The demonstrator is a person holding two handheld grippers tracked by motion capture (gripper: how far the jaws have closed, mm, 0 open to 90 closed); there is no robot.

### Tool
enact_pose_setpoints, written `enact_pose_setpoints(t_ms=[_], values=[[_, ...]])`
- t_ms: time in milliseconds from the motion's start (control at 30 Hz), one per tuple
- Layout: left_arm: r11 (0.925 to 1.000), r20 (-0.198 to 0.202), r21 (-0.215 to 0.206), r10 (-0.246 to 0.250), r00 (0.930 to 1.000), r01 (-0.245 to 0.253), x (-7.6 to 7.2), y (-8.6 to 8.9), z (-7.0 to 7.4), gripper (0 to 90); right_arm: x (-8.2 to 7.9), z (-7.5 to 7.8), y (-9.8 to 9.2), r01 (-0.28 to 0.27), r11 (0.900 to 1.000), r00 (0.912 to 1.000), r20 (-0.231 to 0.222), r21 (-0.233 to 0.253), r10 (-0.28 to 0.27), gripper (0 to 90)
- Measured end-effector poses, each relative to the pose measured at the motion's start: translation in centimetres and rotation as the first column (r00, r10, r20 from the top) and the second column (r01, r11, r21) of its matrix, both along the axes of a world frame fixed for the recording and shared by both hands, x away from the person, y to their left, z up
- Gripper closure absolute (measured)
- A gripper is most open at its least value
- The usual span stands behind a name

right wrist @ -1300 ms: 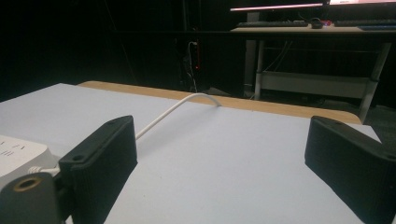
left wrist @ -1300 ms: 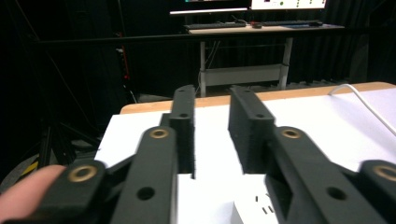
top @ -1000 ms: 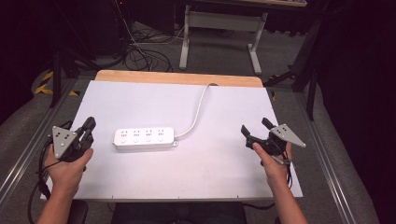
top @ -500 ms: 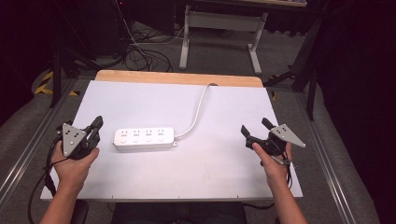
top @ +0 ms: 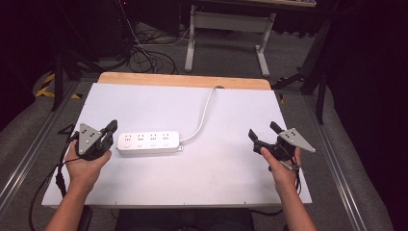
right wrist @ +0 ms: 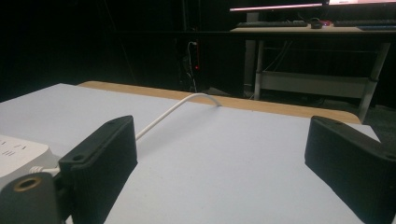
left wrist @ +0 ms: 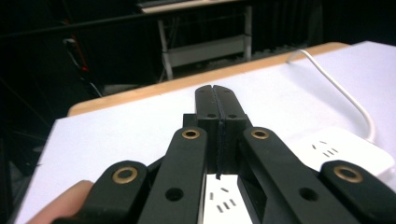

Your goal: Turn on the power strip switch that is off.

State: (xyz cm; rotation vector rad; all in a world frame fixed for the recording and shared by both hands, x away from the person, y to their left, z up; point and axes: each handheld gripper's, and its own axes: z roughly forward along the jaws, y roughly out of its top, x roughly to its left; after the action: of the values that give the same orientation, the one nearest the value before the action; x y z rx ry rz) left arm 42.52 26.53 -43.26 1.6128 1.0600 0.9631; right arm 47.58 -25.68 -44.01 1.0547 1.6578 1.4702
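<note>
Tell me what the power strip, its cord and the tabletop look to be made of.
Power strip: probably moulded plastic, smooth white casing with rounded corners and a slight sheen. Cord: seemingly rubber or vinyl sheathing, white, bending in a soft curve. Table: matte white sheet or laminate, with a wood-coloured strip, likely wood, along the far edge.

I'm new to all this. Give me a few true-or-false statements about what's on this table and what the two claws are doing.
1. The left claw is closed, at the left end of the power strip. True.
2. The right claw grips the cord. False: its jaws stand wide open with nothing between them, well to the right of the strip.
3. A plug sits in one of the strip's sockets. False: all the sockets are free.
4. The cord runs from the strip's right end to the far edge of the table. True.
5. The strip stands on its edge. False: it lies flat, sockets up.
</note>
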Motion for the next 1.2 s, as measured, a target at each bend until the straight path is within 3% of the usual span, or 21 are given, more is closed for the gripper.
enact_pose_setpoints(t_ms=[133,200,267,333,367,400,433,467,500,567,600,633,667,700,800,1200], values=[[0.9982,-0.048,0.043,-0.039,0.9981,0.041,0.6,-1.1,-0.4,90.0,0.0,0.0,0.0,0.001,1.0,1.0,-0.001,0.001,-0.001,9.8],[0.9954,-0.106,0.063,-0.065,0.9923,0.072,1.1,-1.7,-0.9,90.0,0.0,0.0,0.0,0.001,1.0,1.0,0.0,-0.003,-0.001,9.8],[0.9941,-0.122,0.074,-0.07,0.9901,0.08,1.2,-1.8,-1.0,90.0,0.0,0.0,0.1,0.0,1.0,1.0,0.0,-0.002,0.0,9.8],[0.9896,-0.183,0.1,-0.084,0.9795,0.103,1.5,-2.3,-1.5,90.0,0.0,0.0,0.1,-0.003,1.0,1.0,-0.004,0.0,0.003,9.8],[0.9896,-0.183,0.1,-0.084,0.9795,0.103,1.5,-2.3,-1.5,90.0,0.0,0.0,0.1,-0.003,1.0,1.0,-0.004,-0.001,0.003,9.8],[0.9851,-0.23,0.118,-0.095,0.9685,0.125,1.8,-2.7,-1.9,90.0,0.0,0.0,0.1,-0.003,1.0,1.0,-0.005,-0.001,0.003,9.8],[0.9839,-0.246,0.119,-0.1,0.9639,0.133,1.9,-2.8,-2.1,90.0,0.0,0.0,0.1,-0.003,1.0,1.0,-0.004,-0.002,0.003,9.9],[0.9839,-0.246,0.119,-0.1,0.9639,0.133,1.9,-2.8,-2.1,90.0,0.0,0.0,0.1,-0.003,1.0,1.0,-0.004,-0.002,0.003,9.9],[0.9787,-0.292,0.139,-0.106,0.9505,0.151,2.4,-3.0,-2.5,90.0,0.0,0.0,0.1,-0.003,1.0,1.0,-0.005,-0.001,0.003,9.9],[0.977,-0.332,0.135,-0.113,0.9366,0.165,2.8,-3.2,-2.9,90.0,0.0,-0.1,0.2,-0.003,1.0,1.0,-0.006,-0.002,0.003,9.9],[0.977,-0.332,0.135,-0.113,0.9366,0.165,2.8,-3.2,-2.9,90.0,0.0,-0.1,0.2,-0.003,1.0,1.0,-0.006,-0.002,0.003,9.9],[0.9755,-0.364,0.122,-0.127,0.9226,0.183,3.2,-3.4,-3.2,90.0,0.0,-0.1,0.2,-0.003,1.0,1.0,-0.006,-0.001,0.003,10.0],[0.9755,-0.364,0.122,-0.127,0.9226,0.183,3.2,-3.4,-3.2,90.0,0.0,-0.1,0.2,-0.003,1.0,1.0,-0.006,-0.001,0.003,10.0],[0.9711,-0.386,0.129,-0.138,0.9122,0.201,3.5,-3.7,-3.3,90.0,0.0,0.0,0.1,-0.002,1.0,1.0,-0.005,-0.001,0.002,10.0],[0.9665,-0.404,0.14,-0.142,0.9035,0.215,3.5,-4.0,-3.5,90.0,0.0,0.0,0.0,0.003,1.0,1.0,-0.006,-0.001,-0.003,10.0],[0.9689,-0.415,0.152,-0.117,0.9022,0.195,3.5,-4.3,-3.5,90.0,0.0,-0.1,0.0,0.004,1.0,1.0,-0.006,0.002,-0.004,10.0]])
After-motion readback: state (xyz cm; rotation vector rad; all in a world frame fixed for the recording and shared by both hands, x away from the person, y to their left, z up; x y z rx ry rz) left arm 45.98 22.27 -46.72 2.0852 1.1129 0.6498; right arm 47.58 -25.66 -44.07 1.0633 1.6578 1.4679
